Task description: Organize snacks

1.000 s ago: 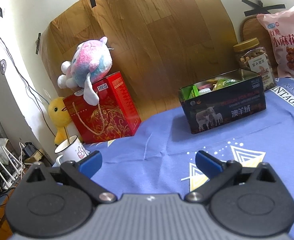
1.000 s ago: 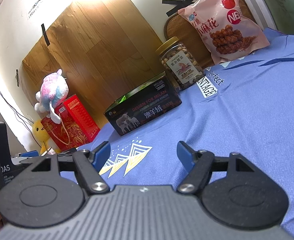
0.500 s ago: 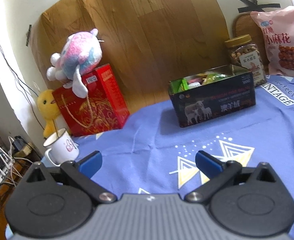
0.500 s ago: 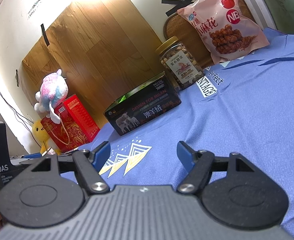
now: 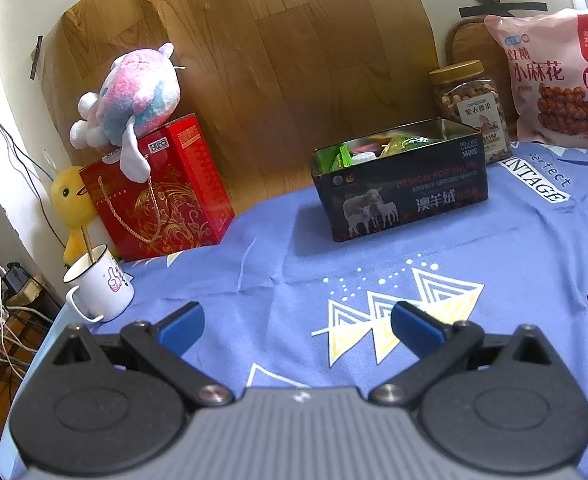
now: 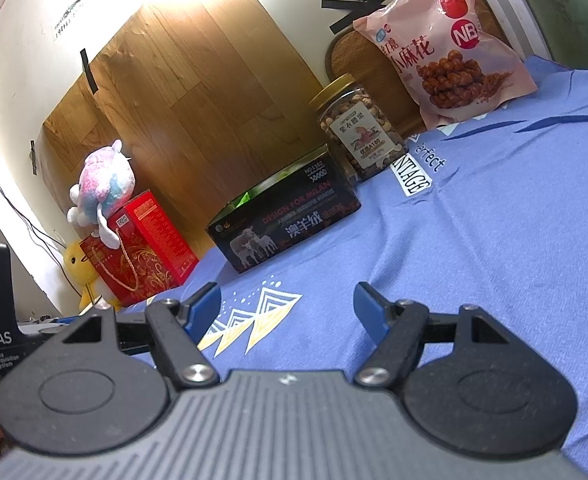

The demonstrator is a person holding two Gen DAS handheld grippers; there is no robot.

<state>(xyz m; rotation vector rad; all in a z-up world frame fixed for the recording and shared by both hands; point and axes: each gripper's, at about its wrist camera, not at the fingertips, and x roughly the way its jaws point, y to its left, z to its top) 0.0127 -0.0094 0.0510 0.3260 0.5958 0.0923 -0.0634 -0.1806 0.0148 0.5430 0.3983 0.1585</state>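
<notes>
Both grippers hover low over the near part of the desk (image 5: 493,240), which is covered in a blue printed cloth, and neither holds anything. The left gripper (image 5: 295,322) has its jaws wide apart, with only cloth between them; the right gripper (image 6: 286,306) is likewise wide and empty.

The snacks sit well apart from both, toward the far side. An open black tin (image 5: 401,184) with sheep on its side already holds several small packets. Just behind it to the right stands a clear jar of nuts (image 5: 469,112) with a gold lid, and farther right a pink snack bag (image 5: 553,80) leans against the wall.

The risks look mostly ahead. The jar is tall and smooth; a grip too high or off-centre could tip it against the tin. The bag is soft, so a pinch on one corner may let it sag and slip. The loose cloth could drag and bunch under a low reach, shifting the tin. At the far left, a white mug (image 5: 98,290) stands near the desk's edge, where a wide left sweep might knock it.
</notes>
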